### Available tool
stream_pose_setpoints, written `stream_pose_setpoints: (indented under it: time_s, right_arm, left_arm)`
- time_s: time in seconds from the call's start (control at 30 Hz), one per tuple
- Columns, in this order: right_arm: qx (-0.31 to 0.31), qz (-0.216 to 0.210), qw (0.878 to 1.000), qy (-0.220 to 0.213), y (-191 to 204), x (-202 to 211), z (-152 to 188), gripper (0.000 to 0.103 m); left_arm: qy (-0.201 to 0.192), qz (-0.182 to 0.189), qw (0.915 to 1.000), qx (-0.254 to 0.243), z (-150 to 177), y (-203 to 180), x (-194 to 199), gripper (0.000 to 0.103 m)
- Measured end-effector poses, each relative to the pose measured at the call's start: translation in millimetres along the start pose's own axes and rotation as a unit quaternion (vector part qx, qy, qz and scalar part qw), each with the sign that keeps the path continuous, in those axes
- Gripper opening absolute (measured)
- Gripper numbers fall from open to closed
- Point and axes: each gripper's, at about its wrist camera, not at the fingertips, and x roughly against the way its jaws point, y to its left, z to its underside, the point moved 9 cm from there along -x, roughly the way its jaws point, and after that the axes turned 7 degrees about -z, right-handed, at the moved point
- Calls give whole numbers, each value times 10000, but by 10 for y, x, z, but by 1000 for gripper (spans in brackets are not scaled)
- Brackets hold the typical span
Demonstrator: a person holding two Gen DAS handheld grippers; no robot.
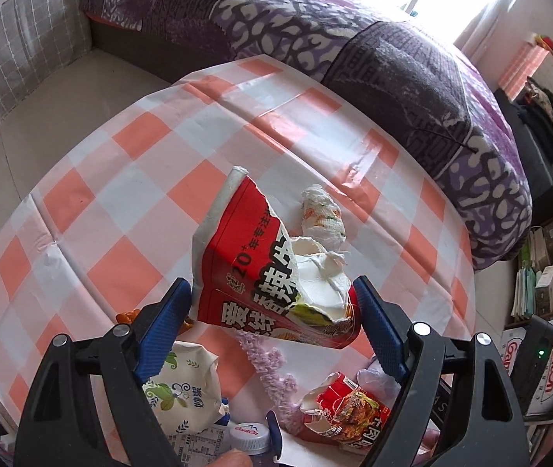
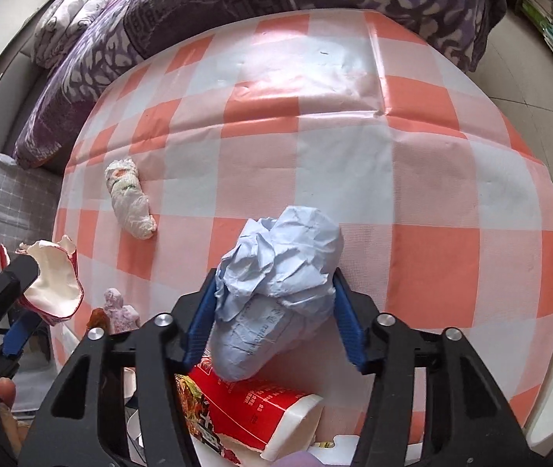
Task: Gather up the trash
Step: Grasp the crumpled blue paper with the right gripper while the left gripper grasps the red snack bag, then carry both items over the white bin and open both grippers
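Observation:
My left gripper (image 1: 272, 292) is shut on a torn red noodle cup (image 1: 261, 264) and holds it above the checked table (image 1: 120, 155). It also shows in the right wrist view (image 2: 56, 284) at the left. My right gripper (image 2: 274, 284) is shut on a crumpled blue paper ball (image 2: 276, 292), held above the table (image 2: 354, 155). A crumpled white tissue (image 2: 128, 198) lies on the cloth at the left; in the left wrist view it (image 1: 321, 214) is just beyond the cup.
Below the grippers lie more trash: a red cup piece (image 1: 346, 408), a white wrapper (image 1: 183, 385), a bottle cap (image 1: 247, 434), a lilac knitted strip (image 1: 268, 366) and a red cup (image 2: 253, 408). A purple bed (image 1: 354, 39) borders the table's far side.

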Motion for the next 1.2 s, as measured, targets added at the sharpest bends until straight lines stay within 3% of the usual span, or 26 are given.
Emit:
stream_pose_setpoints:
  time_s: [0.37,0.53,0.9,1.2]
  right_arm:
    - [24,-92,9980,-629,-61,519,-134,47]
    - [-47,53,9957,-919,-243,796,-215,47]
    - [-434,535,9891,-1300,-1000,1367,-215,48]
    - [-1110,889,9810,-1320,-1817,1735,-108,49]
  left_arm:
    - [-367,60,9987,-357,108,-322,238,82]
    - [-600,108,9968,-518,197,-532,388,82]
    - [-789,226,9917,-994,535,-1051,558,82]
    - [-790,540,9824,-1602,959,-1609,633,82]
